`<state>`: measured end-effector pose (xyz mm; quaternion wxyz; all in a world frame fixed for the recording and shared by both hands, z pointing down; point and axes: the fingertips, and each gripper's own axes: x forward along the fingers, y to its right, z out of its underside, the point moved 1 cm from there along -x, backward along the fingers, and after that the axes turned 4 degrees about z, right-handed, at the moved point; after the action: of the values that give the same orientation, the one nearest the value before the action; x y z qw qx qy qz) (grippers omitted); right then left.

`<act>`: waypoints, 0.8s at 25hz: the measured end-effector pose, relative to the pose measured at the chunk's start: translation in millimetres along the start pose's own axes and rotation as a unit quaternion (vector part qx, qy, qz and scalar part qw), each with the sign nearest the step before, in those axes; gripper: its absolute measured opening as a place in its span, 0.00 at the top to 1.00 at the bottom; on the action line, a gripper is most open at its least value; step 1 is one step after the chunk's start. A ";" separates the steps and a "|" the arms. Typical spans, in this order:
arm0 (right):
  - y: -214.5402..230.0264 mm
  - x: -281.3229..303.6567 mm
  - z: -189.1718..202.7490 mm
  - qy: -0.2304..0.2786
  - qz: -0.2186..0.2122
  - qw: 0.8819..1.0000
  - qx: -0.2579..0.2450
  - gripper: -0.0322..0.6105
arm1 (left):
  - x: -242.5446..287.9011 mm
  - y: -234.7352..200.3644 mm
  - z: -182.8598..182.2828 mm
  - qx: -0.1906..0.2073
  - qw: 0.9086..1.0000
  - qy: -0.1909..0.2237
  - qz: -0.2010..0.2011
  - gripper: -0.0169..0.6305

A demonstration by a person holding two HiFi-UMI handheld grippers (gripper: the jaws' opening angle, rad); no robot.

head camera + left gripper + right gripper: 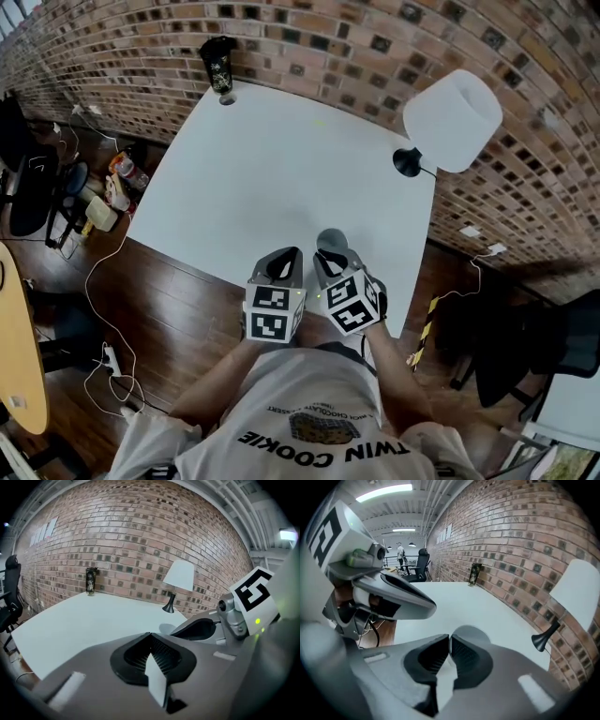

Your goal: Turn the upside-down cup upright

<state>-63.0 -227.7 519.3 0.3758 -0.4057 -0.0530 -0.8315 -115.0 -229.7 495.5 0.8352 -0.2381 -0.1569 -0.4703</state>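
Observation:
A small grey cup (330, 241) stands upside down on the white table (281, 159), near its front edge. My right gripper (330, 269) sits right behind the cup, tips almost at it. In the right gripper view the jaws stand together with only a thin slit at the right gripper (450, 638), nothing between them, and the cup's rounded grey base (474, 633) shows just past the tips. My left gripper (281, 267) hovers beside the right one over the table edge. In its own view the left gripper (151, 637) is shut and empty, with the cup (165, 629) to its right.
A white-shaded lamp (452, 120) on a black foot stands at the table's right back. A dark tumbler (218, 64) stands at the far corner by the brick wall. Wooden floor with cables and bags lies left of the table; chairs stand at both sides.

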 end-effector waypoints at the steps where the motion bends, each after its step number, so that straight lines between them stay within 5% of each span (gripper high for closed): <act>1: 3.4 -2.3 -0.6 0.007 0.000 1.000 0.017 0.92 | 2.4 0.8 -1.2 0.001 1.000 0.000 0.003 0.96; 5: 22.9 -14.6 -1.3 0.064 -0.013 0.986 0.152 0.92 | 11.2 9.2 -5.5 0.007 1.000 -0.001 0.018 0.96; 9: 44.4 -26.7 8.2 0.123 -0.028 0.943 0.307 0.92 | 18.1 18.5 -4.8 0.014 0.999 -0.005 0.033 0.96; 12: 55.9 -30.4 28.7 0.148 -0.038 0.898 0.412 0.92 | 21.1 25.1 -3.9 0.019 0.999 -0.009 0.043 0.96; 16: 64.9 -31.2 55.2 0.185 -0.074 0.811 0.550 0.92 | 25.3 31.5 -5.2 0.026 0.998 -0.012 0.050 0.96; 20: 69.0 -29.6 79.5 0.201 -0.079 0.748 0.627 0.91 | 28.1 35.2 -4.3 0.030 0.998 -0.015 0.053 0.96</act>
<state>45.1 -228.4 536.0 0.4807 0.1038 -0.5176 -0.7002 -70.3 -236.4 496.7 0.8634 -0.2278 -0.1705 -0.4165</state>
